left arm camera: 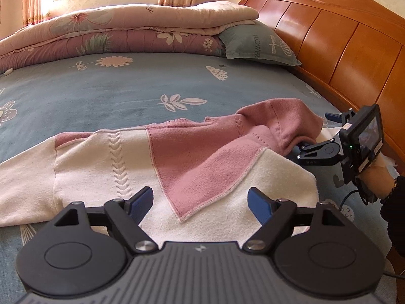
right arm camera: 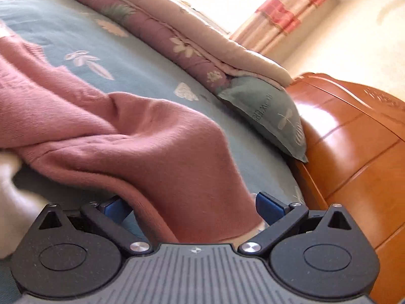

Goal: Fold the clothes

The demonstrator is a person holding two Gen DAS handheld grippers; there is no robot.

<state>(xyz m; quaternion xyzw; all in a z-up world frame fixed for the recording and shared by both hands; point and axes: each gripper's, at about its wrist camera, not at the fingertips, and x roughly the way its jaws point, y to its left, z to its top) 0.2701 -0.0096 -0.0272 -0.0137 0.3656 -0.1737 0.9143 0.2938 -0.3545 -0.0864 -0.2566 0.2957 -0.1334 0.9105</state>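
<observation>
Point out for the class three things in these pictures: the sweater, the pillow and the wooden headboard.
sweater (left arm camera: 192, 157): left wrist view, on its pink front panel.
pillow (left arm camera: 255, 43): left wrist view, on its grey-green face, by the printed lettering.
headboard (right arm camera: 354, 136): right wrist view, on a glossy orange-brown panel.

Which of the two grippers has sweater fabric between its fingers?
The right gripper: the sweater's pink sleeve drapes between its spread fingers. The left gripper is open over the white panel, with nothing between its fingers.
</observation>
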